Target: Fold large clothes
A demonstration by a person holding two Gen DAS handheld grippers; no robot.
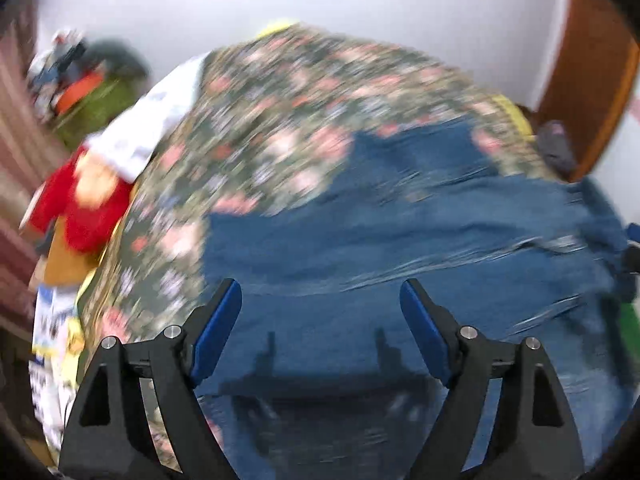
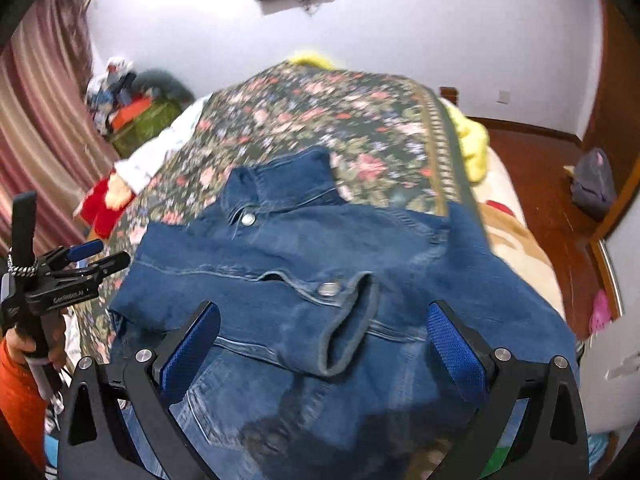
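A blue denim jacket [image 2: 320, 248] lies spread on a bed with a dark floral cover [image 2: 320, 112], its collar toward the far end and a buttoned cuff [image 2: 348, 320] folded across the front. My right gripper [image 2: 324, 312] hovers just above it, open, with the cuff below the gap and neither pad touching. The left wrist view is blurred. There my left gripper [image 1: 320, 292] stands open over the jacket [image 1: 380, 240] near its left edge, casting a shadow on the denim. From the right wrist view, the left gripper [image 2: 108, 254] shows at the left edge, held by a hand in an orange sleeve.
A red plush toy [image 2: 104, 200] and a white cloth [image 1: 152, 120] lie along the bed's left side. A yellow blanket [image 2: 472, 148] bunches at the right edge. A green box [image 2: 140, 120] of clutter stands by the curtain [image 2: 36, 100]. On the wooden floor sits a grey bag [image 2: 592, 184].
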